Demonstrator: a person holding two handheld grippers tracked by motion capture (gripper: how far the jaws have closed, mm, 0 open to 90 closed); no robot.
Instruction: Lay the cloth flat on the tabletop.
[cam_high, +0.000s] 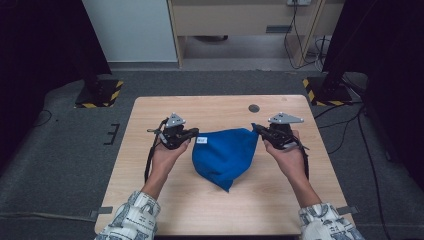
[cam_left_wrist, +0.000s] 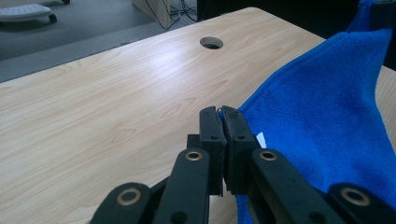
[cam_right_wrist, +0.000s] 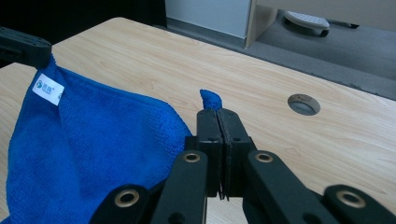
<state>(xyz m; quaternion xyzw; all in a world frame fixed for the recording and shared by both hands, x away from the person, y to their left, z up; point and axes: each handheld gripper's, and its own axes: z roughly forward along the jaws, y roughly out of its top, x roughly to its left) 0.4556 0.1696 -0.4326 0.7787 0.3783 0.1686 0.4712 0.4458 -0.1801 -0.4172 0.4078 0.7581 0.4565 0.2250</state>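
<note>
Blue terry cloth (cam_high: 225, 155), soft and finely looped, hanging spread between its two upper corners and sagging into a rough triangle. Drooping to a single point toward the near edge, that tip lying on the wood. Top edge running almost level, dipping slightly in the middle. Carrying a small white label (cam_high: 202, 141) with a green mark just beside the left upper corner. Right upper corner poking up as a little blue tuft (cam_right_wrist: 211, 99). Folding gently along the hanging sides, surface otherwise smooth. Sitting roughly at the middle of the tabletop.
</note>
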